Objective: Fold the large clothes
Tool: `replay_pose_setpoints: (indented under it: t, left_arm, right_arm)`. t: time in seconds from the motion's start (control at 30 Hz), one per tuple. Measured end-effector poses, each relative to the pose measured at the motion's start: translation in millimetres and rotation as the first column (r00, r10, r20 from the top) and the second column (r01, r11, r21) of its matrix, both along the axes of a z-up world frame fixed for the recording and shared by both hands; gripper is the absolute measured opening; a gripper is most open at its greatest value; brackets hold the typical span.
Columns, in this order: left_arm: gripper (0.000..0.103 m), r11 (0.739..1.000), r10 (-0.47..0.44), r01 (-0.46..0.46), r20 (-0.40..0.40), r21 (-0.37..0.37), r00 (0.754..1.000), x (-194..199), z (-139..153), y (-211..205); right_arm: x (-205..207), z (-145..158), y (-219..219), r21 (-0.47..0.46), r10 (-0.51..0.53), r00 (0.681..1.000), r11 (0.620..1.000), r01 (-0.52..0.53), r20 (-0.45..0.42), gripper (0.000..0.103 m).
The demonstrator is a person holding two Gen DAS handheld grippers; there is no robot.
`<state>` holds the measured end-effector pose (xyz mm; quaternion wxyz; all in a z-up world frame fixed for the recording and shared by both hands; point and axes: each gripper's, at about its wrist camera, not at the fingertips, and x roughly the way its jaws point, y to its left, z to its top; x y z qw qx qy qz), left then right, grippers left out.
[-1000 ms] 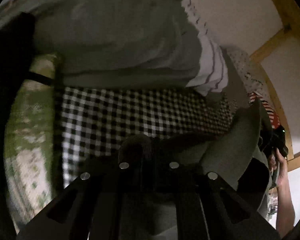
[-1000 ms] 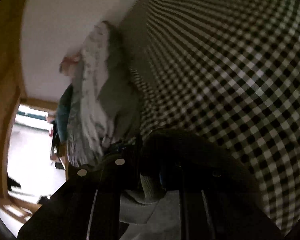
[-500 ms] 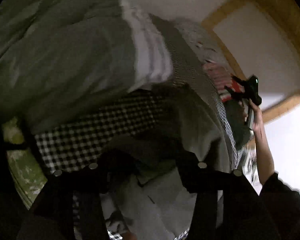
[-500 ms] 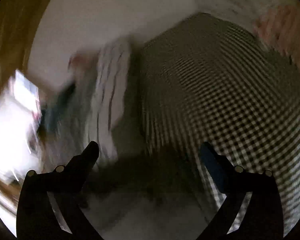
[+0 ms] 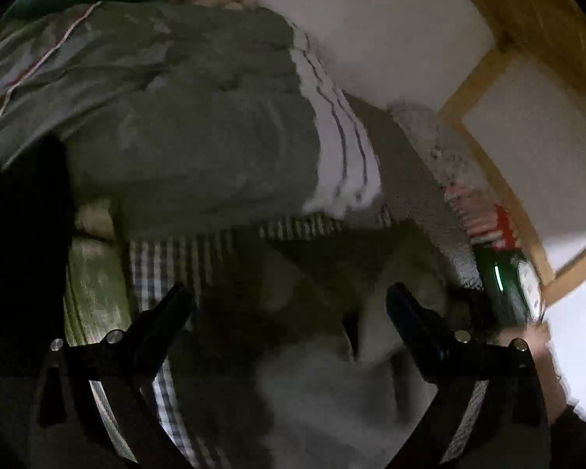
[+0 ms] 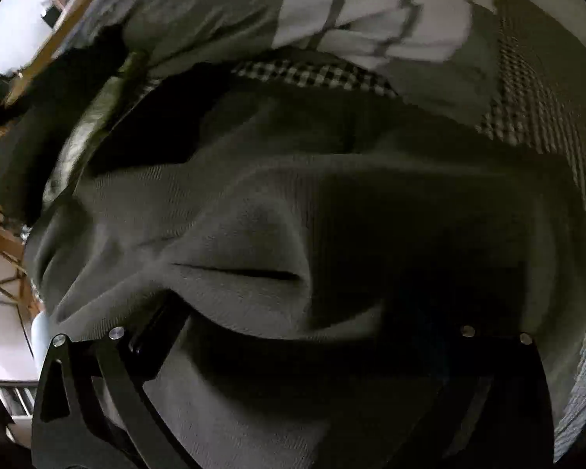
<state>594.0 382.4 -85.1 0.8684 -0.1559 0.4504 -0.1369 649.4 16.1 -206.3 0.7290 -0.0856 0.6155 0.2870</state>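
Observation:
A large grey knit garment [image 6: 254, 234] lies rumpled on a black-and-white checked bedsheet [image 6: 312, 74]. It also shows in the left wrist view [image 5: 324, 383], dim and blurred. My left gripper [image 5: 289, 301] is open and empty just above the garment. My right gripper [image 6: 293, 312] is open, pressed close over the garment, whose folds bulge between and over the fingers [image 6: 156, 336]; the right fingertip is hidden in shadow.
A grey duvet [image 5: 199, 129] with a white striped edge [image 5: 343, 156] is heaped at the back of the bed. A green patterned cover [image 5: 93, 285] lies at the left. A white wall and a wooden frame [image 5: 500, 179] stand at the right.
Both grippers were shut on the grey garment a second ago; they have opened and let it drop onto the sheet. The right gripper has swung down close over it.

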Motion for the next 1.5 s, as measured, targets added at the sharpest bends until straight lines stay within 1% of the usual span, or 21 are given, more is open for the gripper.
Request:
replay_pose_setpoints:
  t: [0.13,0.3,0.37,0.43,0.53,0.6,0.67,0.73,0.77,0.8,0.83,0.93,1.03,1.13,1.2,1.3,1.33,1.37,1.4,1.43,1.5]
  left_arm:
    - [0.098,0.985,-0.038,0.031,0.035,0.167,0.999,-26,-34,-41]
    - [0.098,0.986,0.071,-0.049,-0.133,0.159,0.989,-12,-110,-31]
    - [0.098,0.987,0.080,-0.064,-0.111,0.145,0.991,-23,-111,-28]
    - [0.098,0.984,0.073,-0.060,-0.072,0.168,0.995,-40,-102,-31]
    - [0.098,0.955,0.076,-0.076,0.010,0.286,0.997,-73,-82,-47]
    - [0.098,0.940,0.046,-0.060,0.052,0.335,0.998,-92,-69,-59]
    - [0.098,0.953,0.011,-0.023,0.043,0.302,0.999,-103,-66,-70]
    - [0.098,0.978,-0.037,0.041,-0.020,0.205,0.999,-108,-77,-76]
    - [0.098,0.979,-0.052,0.059,-0.042,0.198,0.998,-110,-85,-83]
    - [0.098,0.972,-0.054,0.062,-0.040,0.226,0.998,-112,-89,-87]
    - [0.098,0.965,-0.054,0.059,-0.028,0.257,0.998,-116,-92,-91]
    - [0.097,0.968,-0.021,0.018,0.011,0.250,1.000,-126,-99,-88]
    - [0.067,0.950,0.002,-0.006,0.016,0.312,1.000,-129,-98,-85]
    - [0.064,0.957,0.021,-0.023,0.011,0.289,1.000,-132,-98,-80]
    - [0.064,0.958,0.035,-0.033,0.000,0.285,0.999,-136,-98,-77]
    - [0.064,0.948,0.077,-0.074,0.004,0.308,0.997,-140,-85,-79]
    - [0.064,0.945,0.092,-0.092,0.015,0.315,0.996,-144,-79,-77]
    - [0.064,0.941,0.112,-0.115,0.030,0.317,0.993,-143,-72,-77]
    - [0.064,0.938,0.119,-0.123,0.033,0.324,0.992,-145,-69,-73]
    - [0.064,0.920,0.138,-0.137,0.025,0.366,0.990,-144,-71,-68]
    - [0.065,0.914,0.130,-0.113,-0.018,0.389,0.991,-140,-82,-61]
  right_arm:
    - [36,6,-2,0.054,-0.066,0.995,0.996,0.070,-0.075,0.101]
    - [31,70,-57,0.161,-0.240,0.967,0.961,0.223,0.091,0.100]
    - [20,87,-46,0.166,-0.150,0.981,0.978,0.129,0.121,0.100]
    - [-6,91,7,0.120,0.099,0.983,0.986,-0.118,0.157,0.100]
    - [-41,73,89,-0.036,0.389,0.899,0.920,-0.390,0.201,0.100]
    - [-49,53,126,-0.093,0.496,0.851,0.868,-0.487,0.173,0.100]
    - [-48,34,152,-0.144,0.563,0.815,0.826,-0.545,0.140,0.100]
    - [-39,16,171,-0.176,0.596,0.797,0.799,-0.575,0.103,0.100]
    - [-35,9,172,-0.163,0.590,0.805,0.802,-0.575,0.064,0.086]
    - [-26,1,174,-0.141,0.568,0.823,0.815,-0.563,-0.003,0.061]
    - [-17,-4,173,-0.130,0.530,0.847,0.837,-0.531,-0.047,0.014]
    - [-1,5,167,-0.084,0.478,0.878,0.874,-0.478,-0.026,0.011]
    - [20,33,157,0.022,0.407,0.912,0.912,-0.409,0.058,0.008]
    - [52,67,153,0.172,0.344,0.931,0.916,-0.361,0.123,0.008]
    - [56,57,173,0.059,0.398,0.904,0.910,-0.411,0.159,0.008]
    - [76,7,197,-0.089,0.342,0.935,0.938,-0.334,0.093,0.017]
    - [81,-5,201,-0.116,0.326,0.942,0.942,-0.316,0.084,0.024]
    - [83,-15,207,-0.119,0.318,0.944,0.944,-0.306,0.093,0.041]
    - [84,-13,210,-0.108,0.308,0.943,0.949,-0.295,0.128,0.047]
    - [84,-4,212,-0.082,0.292,0.942,0.956,-0.282,0.167,0.049]
    - [87,35,205,0.000,0.229,0.942,0.972,-0.236,0.244,0.070]
